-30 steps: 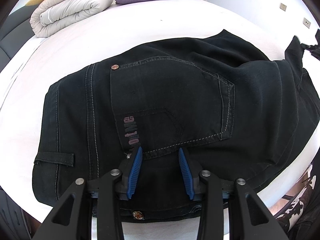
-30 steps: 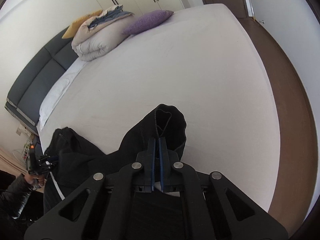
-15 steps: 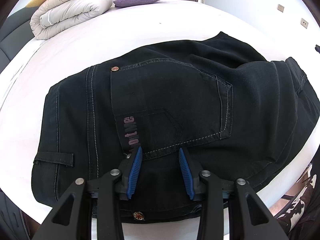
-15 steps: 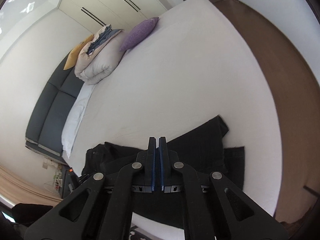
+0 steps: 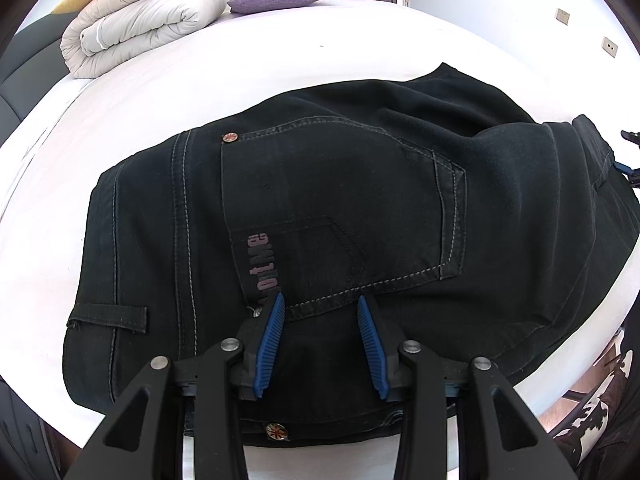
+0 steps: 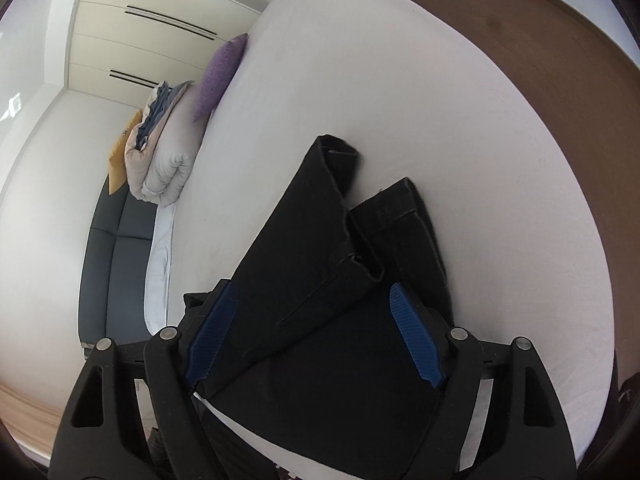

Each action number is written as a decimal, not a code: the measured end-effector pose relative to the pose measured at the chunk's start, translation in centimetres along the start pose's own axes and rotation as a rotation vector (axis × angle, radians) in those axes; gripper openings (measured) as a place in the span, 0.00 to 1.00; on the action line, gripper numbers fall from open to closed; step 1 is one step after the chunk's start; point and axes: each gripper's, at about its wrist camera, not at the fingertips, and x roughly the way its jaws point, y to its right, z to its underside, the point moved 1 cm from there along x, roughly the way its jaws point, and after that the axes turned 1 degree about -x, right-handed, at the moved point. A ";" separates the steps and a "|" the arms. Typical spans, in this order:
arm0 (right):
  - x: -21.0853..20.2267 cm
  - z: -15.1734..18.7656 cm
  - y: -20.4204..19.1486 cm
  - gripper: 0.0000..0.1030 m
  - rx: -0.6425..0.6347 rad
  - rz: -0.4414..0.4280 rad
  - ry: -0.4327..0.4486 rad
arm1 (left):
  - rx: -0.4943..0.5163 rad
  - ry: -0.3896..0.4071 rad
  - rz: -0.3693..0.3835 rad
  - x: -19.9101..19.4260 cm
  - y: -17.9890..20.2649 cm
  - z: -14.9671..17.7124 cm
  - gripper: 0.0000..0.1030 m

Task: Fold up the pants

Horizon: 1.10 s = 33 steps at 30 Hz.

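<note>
White bed [image 6: 460,128], wardrobe [image 6: 152,32], brown floor [image 6: 540,12]

Bare mattress [image 6: 460,128] beyond pants [image 6: 320,260]

The right gripper [image 6: 314,334] has released the pants [image 6: 320,264]: its jaws, formerly clamped on a raised leg cuff, are opening. The leg ends now lie flat on the bed [image 6: 460,128] ahead of its fingertips.

Black pants [image 5: 340,200] folded on white bed [image 5: 200,92]
</note>
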 end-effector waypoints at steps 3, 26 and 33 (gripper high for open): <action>0.9 -0.8 0.4 0.74 0.010 -0.007 0.013 | 0.000 0.001 0.000 0.0 -0.1 -0.1 0.39; -5.9 8.8 3.0 0.05 0.193 -0.003 0.175 | -0.003 0.011 0.019 -0.4 -1.1 0.3 0.40; -5.7 14.0 5.7 0.05 0.283 -0.006 0.196 | -0.006 0.005 0.010 -0.3 -0.6 0.1 0.40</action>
